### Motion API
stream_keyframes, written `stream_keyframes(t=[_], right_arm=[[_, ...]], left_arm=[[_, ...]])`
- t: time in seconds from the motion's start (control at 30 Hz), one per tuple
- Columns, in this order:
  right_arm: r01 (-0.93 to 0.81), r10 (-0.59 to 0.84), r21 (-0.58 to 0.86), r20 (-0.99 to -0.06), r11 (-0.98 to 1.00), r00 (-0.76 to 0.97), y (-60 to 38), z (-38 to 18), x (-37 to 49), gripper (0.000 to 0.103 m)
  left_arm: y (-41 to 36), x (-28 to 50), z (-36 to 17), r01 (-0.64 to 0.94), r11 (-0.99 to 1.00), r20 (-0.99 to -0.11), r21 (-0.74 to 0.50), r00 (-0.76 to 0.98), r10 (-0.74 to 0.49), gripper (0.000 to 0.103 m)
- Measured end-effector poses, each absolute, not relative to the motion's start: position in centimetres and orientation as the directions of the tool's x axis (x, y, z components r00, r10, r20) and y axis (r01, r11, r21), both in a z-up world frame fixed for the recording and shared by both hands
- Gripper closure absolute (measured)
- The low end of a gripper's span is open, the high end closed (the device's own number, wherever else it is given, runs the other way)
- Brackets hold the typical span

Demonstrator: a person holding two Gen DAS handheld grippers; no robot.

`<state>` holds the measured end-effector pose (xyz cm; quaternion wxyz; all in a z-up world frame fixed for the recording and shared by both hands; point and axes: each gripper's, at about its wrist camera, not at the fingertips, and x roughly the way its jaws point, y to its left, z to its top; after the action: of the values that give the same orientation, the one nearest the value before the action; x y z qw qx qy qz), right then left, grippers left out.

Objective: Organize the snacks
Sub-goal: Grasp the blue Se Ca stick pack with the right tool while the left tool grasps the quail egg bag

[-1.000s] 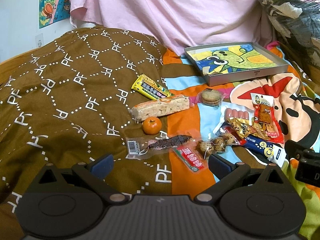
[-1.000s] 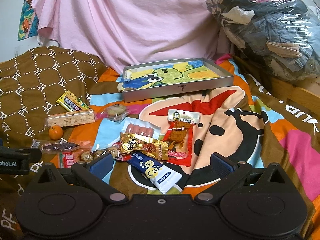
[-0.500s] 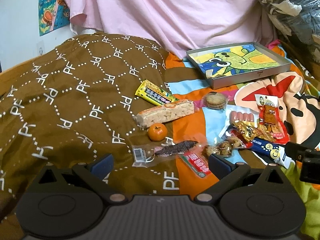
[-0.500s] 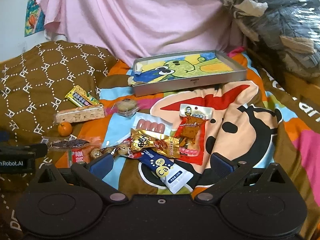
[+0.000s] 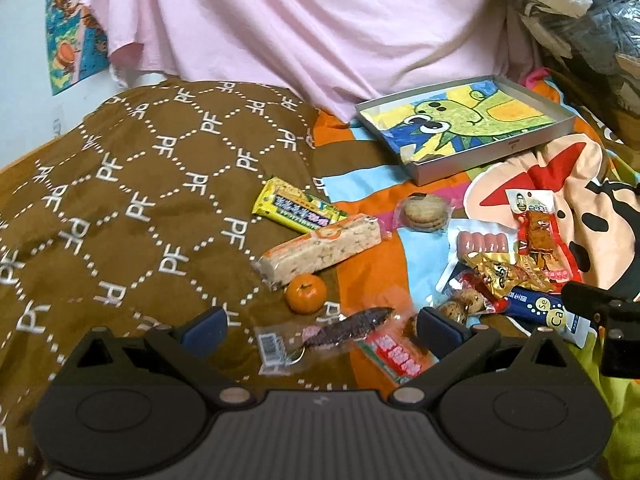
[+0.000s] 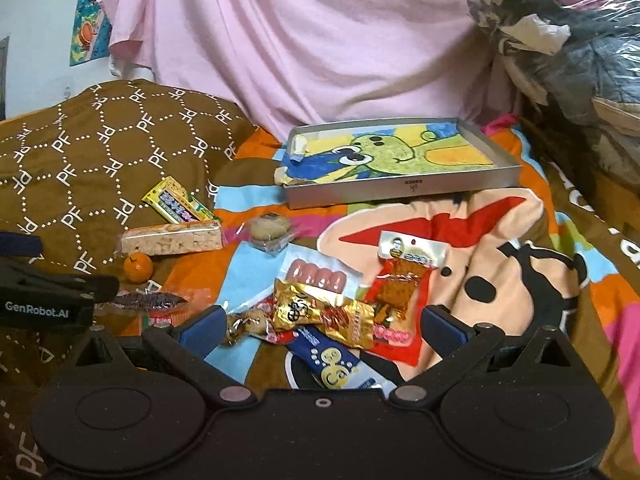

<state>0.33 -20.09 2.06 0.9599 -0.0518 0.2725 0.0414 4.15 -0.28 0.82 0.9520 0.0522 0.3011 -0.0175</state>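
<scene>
Both grippers have edged forward toward the snacks since a second ago, nothing on the bedspread (image 6: pixel 520 264) having shifted; the left gripper (image 5: pixel 320 326) hangs wide open and empty over the dried fish packet (image 5: pixel 344 326); the right gripper (image 6: pixel 320 326) is equally spread, holding nothing, above the blue pouch (image 6: pixel 336 364) and gold wrapper (image 6: pixel 324 314); beyond lie the tangerine (image 5: pixel 305 293), the rice bar (image 5: pixel 322 254) touching it, the yellow candy pack (image 5: pixel 296 210), the cookie (image 5: pixel 425 213), sausages (image 6: pixel 318 274) and red jerky bag (image 6: pixel 404 280); farthest, the tray (image 6: pixel 404 192) sits apart from every snack, before the pink sheet (image 6: pixel 320 40).
</scene>
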Motion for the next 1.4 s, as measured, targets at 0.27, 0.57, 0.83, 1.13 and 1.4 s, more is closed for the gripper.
stream_keyframes(t=[0.27, 0.57, 0.83, 1.13, 1.4], right_arm=[[-0.297, 0.228, -0.026, -0.577, 0.954, 0.784, -22.4, 0.0, 2.2, 0.001], [-0.367, 0.242, -0.070, -0.636, 0.927, 0.733, -23.8, -2.2, 4.0, 0.001], [-0.413, 0.226, -0.153, -0.645, 0.898, 0.730, -23.6, -3.4, 5.5, 0.004], [-0.409, 0.167, -0.218, -0.673, 0.886, 0.720, -22.8, -4.7, 5.6, 0.019], [-0.423, 0.160, -0.239, -0.680, 0.874, 0.716, -22.5, -4.9, 5.6, 0.028]], left_arm=[[-1.5, 6.5, -0.2, 0.220, 0.969, -0.594, 0.108, 0.796, -0.115, 0.000], [-4.0, 9.4, -2.0, 0.431, 0.895, -0.657, 0.113, 0.708, -0.258, 0.000], [-6.8, 12.1, -3.2, 0.613, 0.772, -0.714, 0.171, 0.616, -0.331, 0.000], [-7.8, 13.3, -4.9, 0.732, 0.652, -0.782, 0.197, 0.519, -0.346, 0.009], [-8.0, 14.6, -5.3, 0.764, 0.624, -0.811, 0.163, 0.464, -0.356, 0.024]])
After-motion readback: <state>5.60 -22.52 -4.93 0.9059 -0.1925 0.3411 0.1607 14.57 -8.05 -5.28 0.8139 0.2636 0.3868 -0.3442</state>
